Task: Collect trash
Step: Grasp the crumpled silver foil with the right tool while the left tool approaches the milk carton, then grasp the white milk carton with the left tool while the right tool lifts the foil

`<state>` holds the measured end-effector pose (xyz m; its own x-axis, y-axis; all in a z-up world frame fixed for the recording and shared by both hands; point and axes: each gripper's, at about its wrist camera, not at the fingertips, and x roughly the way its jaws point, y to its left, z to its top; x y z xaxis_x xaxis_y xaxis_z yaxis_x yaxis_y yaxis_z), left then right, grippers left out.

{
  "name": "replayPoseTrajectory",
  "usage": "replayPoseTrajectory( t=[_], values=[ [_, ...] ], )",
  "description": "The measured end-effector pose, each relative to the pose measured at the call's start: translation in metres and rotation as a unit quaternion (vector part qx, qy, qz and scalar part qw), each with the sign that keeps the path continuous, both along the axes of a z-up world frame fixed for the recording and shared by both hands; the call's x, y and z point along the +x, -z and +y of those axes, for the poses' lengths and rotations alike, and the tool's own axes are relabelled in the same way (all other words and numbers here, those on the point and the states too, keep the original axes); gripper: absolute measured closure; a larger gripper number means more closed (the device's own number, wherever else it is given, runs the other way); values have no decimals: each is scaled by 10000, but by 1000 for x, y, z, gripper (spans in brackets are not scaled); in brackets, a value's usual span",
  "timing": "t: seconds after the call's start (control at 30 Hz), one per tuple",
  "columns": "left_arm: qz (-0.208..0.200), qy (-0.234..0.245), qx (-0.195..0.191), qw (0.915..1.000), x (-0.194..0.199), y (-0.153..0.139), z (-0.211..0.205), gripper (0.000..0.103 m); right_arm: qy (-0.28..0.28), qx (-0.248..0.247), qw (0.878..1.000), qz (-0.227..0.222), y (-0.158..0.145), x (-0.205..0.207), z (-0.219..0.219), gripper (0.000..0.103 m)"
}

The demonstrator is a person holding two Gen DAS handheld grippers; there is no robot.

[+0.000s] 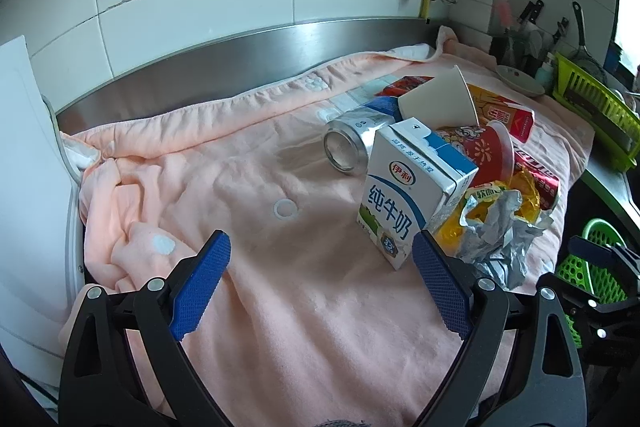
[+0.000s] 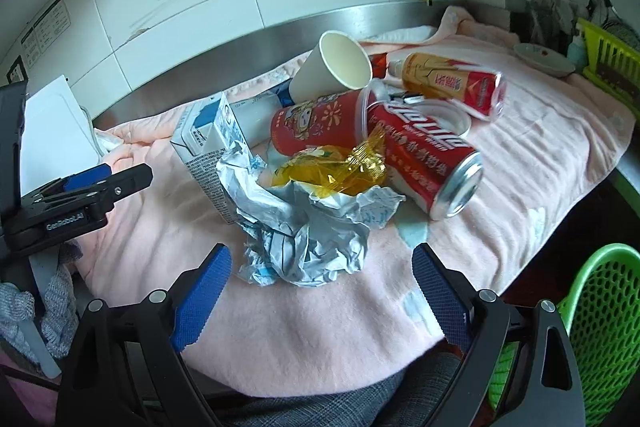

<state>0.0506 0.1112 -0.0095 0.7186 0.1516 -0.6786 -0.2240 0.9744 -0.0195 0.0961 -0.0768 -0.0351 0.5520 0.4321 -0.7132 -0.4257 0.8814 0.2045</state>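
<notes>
Nearest our right gripper, whose blue fingers stand spread wide with nothing between them, we see the crumpled silver wrapper at lower centre of the right wrist view. It touches a yellow plastic wrapper behind it and the milk carton at its left. Behind these, the trash pile continues: a red can lying on its side with its end toward us, a red cup on its side, a white paper cup tipped with nothing visible in it, and an orange bottle toward the upper right.

Our left gripper is likewise spread and holds nothing; the carton stands just beyond its right finger, with a silver can lying behind it.

Everything rests on a pink towel, bare at frame left in the left wrist view. A green mesh basket sits at lower right, past the towel's edge; its inside is not visible.
</notes>
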Motion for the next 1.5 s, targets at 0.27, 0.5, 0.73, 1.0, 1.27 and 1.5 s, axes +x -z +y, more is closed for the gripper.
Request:
replayPoseTrajectory(
  t=[0.27, 0.5, 0.73, 1.0, 1.27, 1.5],
  values=[
    [19, -37, -91, 10000, 3, 1, 9, 13, 60, -73, 9995, 304, 24, 24, 20, 14],
    [35, 109, -130, 9998, 7, 1, 8, 13, 141, 9, 9982, 586, 44, 38, 30, 17],
    [-6, 501, -160, 9986, 14, 0, -2, 12, 85, 137, 9981, 595, 45, 36, 23, 43],
    [58, 1216, -207, 9923, 33, 5, -16, 11, -60, 313, 9978, 589, 35, 25, 10, 52],
    [110, 1750, -268, 9841, 61, 11, -23, 10, -213, 400, 9973, 572, 25, 17, 2, 51],
    [109, 2062, -555, 9769, 74, 18, -21, 10, -242, 395, 9973, 574, 25, 10, -7, 51]
  ],
)
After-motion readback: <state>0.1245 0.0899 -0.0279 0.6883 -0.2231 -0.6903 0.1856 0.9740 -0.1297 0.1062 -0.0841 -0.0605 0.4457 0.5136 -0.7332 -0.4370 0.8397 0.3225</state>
